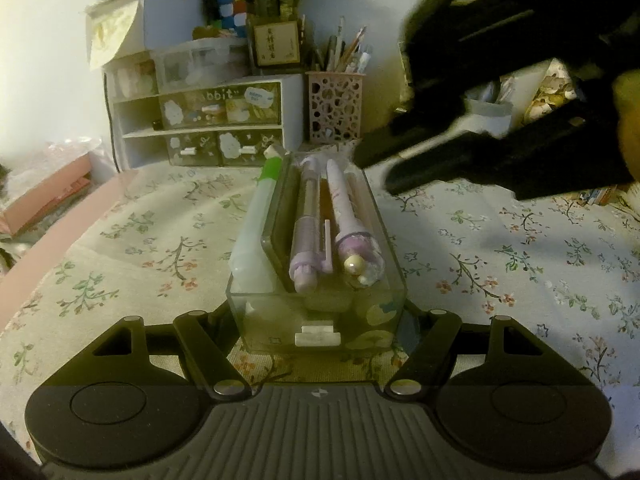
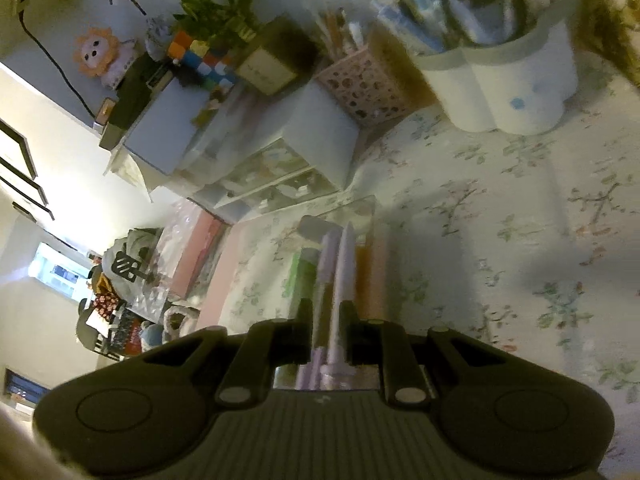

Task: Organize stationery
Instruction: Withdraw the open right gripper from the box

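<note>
Pens — a lilac retractable pen and a pale purple character pen — lie side by side in a clear plastic drawer standing on the floral tabletop, with a white-and-green marker along the drawer's left wall. The left gripper has its jaws clamped on the drawer's near end. The right gripper, blurred and dark at the upper right of the left view, hangs above the drawer with its jaws narrowly apart — the pens show between them, touching neither finger.
</note>
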`<state>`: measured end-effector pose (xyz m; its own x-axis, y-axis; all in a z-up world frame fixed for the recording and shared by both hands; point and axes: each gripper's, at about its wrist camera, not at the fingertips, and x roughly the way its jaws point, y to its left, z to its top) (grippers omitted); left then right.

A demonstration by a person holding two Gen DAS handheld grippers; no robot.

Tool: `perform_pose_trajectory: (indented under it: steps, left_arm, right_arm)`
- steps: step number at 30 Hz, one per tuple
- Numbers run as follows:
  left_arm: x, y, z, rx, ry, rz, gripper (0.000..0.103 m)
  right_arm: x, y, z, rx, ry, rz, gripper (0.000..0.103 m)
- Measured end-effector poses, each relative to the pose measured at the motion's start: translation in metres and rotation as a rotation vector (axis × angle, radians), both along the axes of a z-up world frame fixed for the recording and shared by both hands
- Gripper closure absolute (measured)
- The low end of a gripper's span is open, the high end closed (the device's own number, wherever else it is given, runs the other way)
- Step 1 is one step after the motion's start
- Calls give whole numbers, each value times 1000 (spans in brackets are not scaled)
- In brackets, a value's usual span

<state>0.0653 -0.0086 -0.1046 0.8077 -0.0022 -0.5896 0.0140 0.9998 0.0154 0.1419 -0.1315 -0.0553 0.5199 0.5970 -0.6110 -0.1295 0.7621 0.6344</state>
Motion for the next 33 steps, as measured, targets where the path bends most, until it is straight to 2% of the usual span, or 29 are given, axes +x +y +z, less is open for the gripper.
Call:
perform_pose_trajectory:
  steps: [4, 11, 17, 28, 33]
  left_arm:
    - [13, -1, 5, -3, 47, -3, 31]
    - [42, 2, 9, -5, 107, -31, 31]
    - [63, 6, 9, -2, 128, -59, 31]
    - [61, 4, 4, 3, 70, -62, 30]
    - [62, 4, 5, 2, 76, -62, 30]
  right_arm:
    - [-5, -17, -5, -25, -14, -32, 81]
    - [-13, -41, -18, -2, -12, -71, 80]
    - [-15, -47, -32, 18, -5, -75, 80]
    - [-19, -49, -37, 3, -18, -89, 72]
    - [-23, -50, -35, 1, -17, -101, 68]
